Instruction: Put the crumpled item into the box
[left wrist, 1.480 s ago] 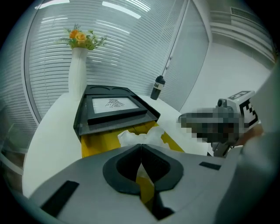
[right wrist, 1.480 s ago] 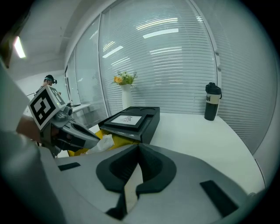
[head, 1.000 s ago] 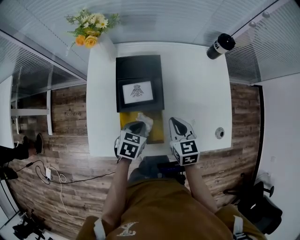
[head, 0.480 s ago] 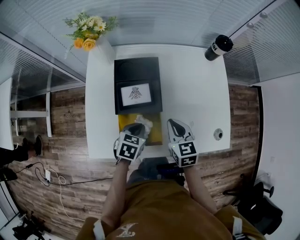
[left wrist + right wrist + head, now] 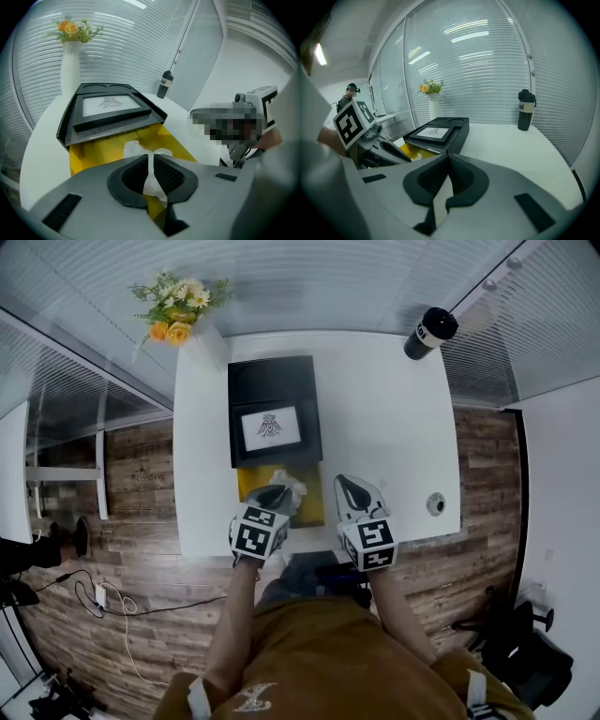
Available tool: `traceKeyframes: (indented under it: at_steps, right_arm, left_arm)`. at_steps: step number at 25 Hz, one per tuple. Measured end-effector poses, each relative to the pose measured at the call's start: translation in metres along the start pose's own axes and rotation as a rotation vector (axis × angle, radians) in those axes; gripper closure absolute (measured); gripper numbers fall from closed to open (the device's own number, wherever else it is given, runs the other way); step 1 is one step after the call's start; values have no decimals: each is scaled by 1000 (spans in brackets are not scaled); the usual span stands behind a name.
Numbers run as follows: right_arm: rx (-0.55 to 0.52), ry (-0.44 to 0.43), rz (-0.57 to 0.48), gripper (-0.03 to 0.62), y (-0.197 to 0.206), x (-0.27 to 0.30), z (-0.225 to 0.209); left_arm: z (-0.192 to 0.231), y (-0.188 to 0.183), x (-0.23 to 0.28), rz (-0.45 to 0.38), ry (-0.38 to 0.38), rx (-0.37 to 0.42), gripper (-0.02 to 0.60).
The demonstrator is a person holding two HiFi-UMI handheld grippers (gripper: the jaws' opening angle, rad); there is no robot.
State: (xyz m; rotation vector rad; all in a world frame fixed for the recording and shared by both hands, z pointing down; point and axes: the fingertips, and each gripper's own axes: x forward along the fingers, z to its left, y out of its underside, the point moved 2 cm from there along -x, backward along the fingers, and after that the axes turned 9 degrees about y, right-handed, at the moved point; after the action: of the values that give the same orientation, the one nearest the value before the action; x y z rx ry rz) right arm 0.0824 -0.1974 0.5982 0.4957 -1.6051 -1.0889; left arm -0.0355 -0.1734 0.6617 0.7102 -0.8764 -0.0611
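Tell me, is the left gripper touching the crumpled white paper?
Touching. In the left gripper view, the left gripper has its fingers pinched shut on the crumpled white paper.

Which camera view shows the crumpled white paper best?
The left gripper view: the crumpled white paper sits large, pinched between the left gripper's jaws. The head view shows only a small white tuft; the right gripper view barely catches it.

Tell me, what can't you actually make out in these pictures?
- Yellow box floor: in the head view, the left gripper and crumpled paper cover it.
- Black bottle lettering: too small to read in every view.
- Drawing on black lid: too small to identify.
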Motion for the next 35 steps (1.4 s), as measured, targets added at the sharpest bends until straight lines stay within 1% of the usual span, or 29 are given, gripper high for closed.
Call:
traceKeyframes:
  at_steps: [4, 8, 14, 18, 23, 25, 29, 32, 35]
  right_arm:
    - [-5, 12, -19, 582, -7, -6, -1]
    - [-17, 22, -51, 582, -17, -13, 0]
    - [-53, 33, -93, 582, -33, -26, 2]
    - [-61, 34, -143, 582, -48, -38, 9]
    - [-72, 36, -184, 582, -57, -56, 21]
    - [-77, 40, -205, 582, -61, -62, 25]
    - [-81, 49, -244, 582, -71, -80, 34]
    - [-88, 53, -270, 582, -77, -93, 39]
    - [-84, 63, -291, 582, -79, -102, 41]
  left_arm:
    - [-3, -11, -6, -40, -2, 0, 531]
    - [-7, -22, -18, -88, -20, 25, 543]
    - [-16, -40, -40, -181, -38, 55, 557]
    - [-25, -56, -62, -281, -30, 75, 557]
    - [-33, -72, -97, -403, -46, 87, 558]
    - [-35, -76, -111, -446, -45, 81, 558]
    - [-40, -75, -132, -507, -26, 40, 558]
    - [-45, -76, -147, -540, -47, 59, 558]
    - [-46, -77, -159, -565, -102, 81, 558]
